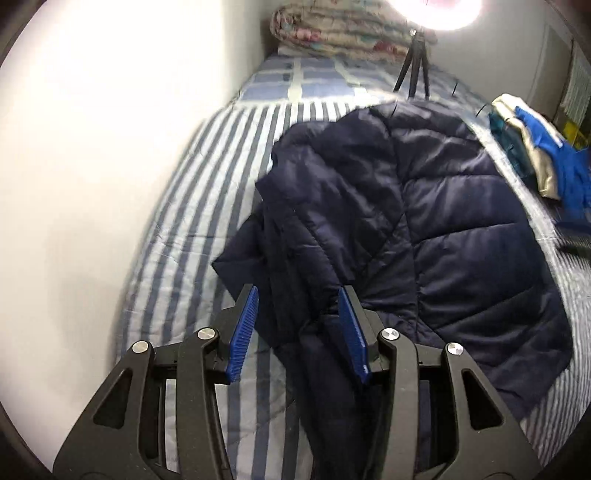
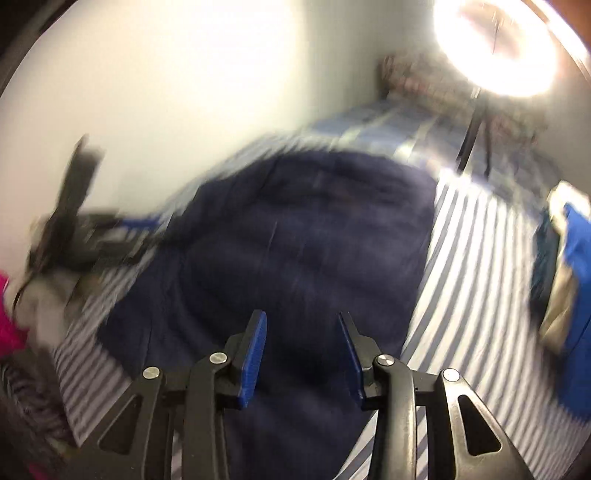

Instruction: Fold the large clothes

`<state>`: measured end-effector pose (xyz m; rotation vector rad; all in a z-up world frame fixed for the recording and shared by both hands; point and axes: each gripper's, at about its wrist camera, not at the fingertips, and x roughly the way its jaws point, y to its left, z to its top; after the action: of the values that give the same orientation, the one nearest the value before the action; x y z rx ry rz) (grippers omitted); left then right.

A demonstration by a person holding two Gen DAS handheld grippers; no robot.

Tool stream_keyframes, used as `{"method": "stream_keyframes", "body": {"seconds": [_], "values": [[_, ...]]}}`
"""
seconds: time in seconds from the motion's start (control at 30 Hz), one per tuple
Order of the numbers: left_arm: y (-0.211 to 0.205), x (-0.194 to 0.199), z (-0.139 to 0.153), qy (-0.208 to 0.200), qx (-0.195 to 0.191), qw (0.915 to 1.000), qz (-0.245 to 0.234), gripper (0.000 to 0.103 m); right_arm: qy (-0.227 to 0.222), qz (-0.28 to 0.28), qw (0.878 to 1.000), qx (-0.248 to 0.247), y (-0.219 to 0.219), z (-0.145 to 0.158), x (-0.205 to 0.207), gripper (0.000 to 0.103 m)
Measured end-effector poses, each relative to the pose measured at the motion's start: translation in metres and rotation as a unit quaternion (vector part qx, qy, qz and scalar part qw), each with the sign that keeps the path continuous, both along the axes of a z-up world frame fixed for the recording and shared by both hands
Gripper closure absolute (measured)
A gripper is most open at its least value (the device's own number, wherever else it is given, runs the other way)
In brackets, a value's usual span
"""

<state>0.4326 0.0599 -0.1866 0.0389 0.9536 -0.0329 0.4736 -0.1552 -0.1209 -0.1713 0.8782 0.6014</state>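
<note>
A dark navy quilted jacket [image 1: 461, 221] lies spread on a blue-and-white striped bed [image 1: 207, 192]. In the left wrist view my left gripper [image 1: 298, 291] stands open over the jacket's near left edge. A sleeve-like fold [image 1: 306, 332] runs between the jaws by the right pad, and striped sheet shows beside the left pad [image 1: 242, 332]. The right wrist view is blurred. There my right gripper [image 2: 302, 314] is open above the jacket [image 2: 314, 229], with only dark cloth behind the gap. My left gripper [image 2: 142, 224] appears at the jacket's left edge.
A white wall [image 1: 92, 147] runs along the bed's left side. A pile of folded clothes [image 1: 546, 158] lies on the bed at right. A small tripod [image 1: 413, 70] with a bright ring light [image 2: 498, 48] and a rolled floral quilt [image 1: 332, 33] stand at the far end. A pink sleeve [image 2: 7, 317] shows at left.
</note>
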Motion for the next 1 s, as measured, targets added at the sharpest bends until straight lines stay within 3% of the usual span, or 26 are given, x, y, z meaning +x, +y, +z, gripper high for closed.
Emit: {"method": "stream_keyframes", "body": {"seconds": [0.2,0.27,0.37,0.63,0.73,0.8,0.9,0.97,1.0], "values": [[0.022,-0.022,0.028,-0.006,-0.057,0.9983,0.011,0.055,-0.022,-0.066,0.997,0.030,0.021,-0.001,0.084,0.062],[0.038,-0.028,0.026,0.007,-0.102,0.9943,0.030,0.036,-0.015,-0.080,0.996,0.039,0.029,-0.008,0.105,0.062],[0.064,-0.026,0.015,0.045,-0.184,0.9809,0.046,0.032,-0.009,-0.092,0.995,0.033,0.046,-0.021,0.127,0.062],[0.088,-0.020,-0.013,0.080,-0.270,0.9568,0.073,0.031,0.042,-0.067,0.997,-0.002,0.090,-0.067,0.157,0.060],[0.100,-0.016,-0.025,0.090,-0.312,0.9412,0.093,0.027,0.038,-0.059,0.997,-0.028,0.099,-0.072,0.152,0.060],[0.110,-0.014,-0.034,0.100,-0.350,0.9249,0.111,0.027,0.037,-0.054,0.998,-0.016,0.094,-0.061,0.146,0.061],[0.124,-0.014,-0.043,0.102,-0.391,0.9055,0.129,0.026,0.042,-0.053,0.997,0.029,0.072,-0.042,0.133,0.048],[0.129,-0.014,-0.046,0.099,-0.403,0.9002,0.132,0.020,0.027,-0.048,0.997,0.049,0.047,-0.029,0.113,0.028],[0.130,-0.014,-0.048,0.096,-0.404,0.9003,0.130,0.019,0.025,-0.047,0.997,0.050,0.036,-0.026,0.105,0.027]]}}
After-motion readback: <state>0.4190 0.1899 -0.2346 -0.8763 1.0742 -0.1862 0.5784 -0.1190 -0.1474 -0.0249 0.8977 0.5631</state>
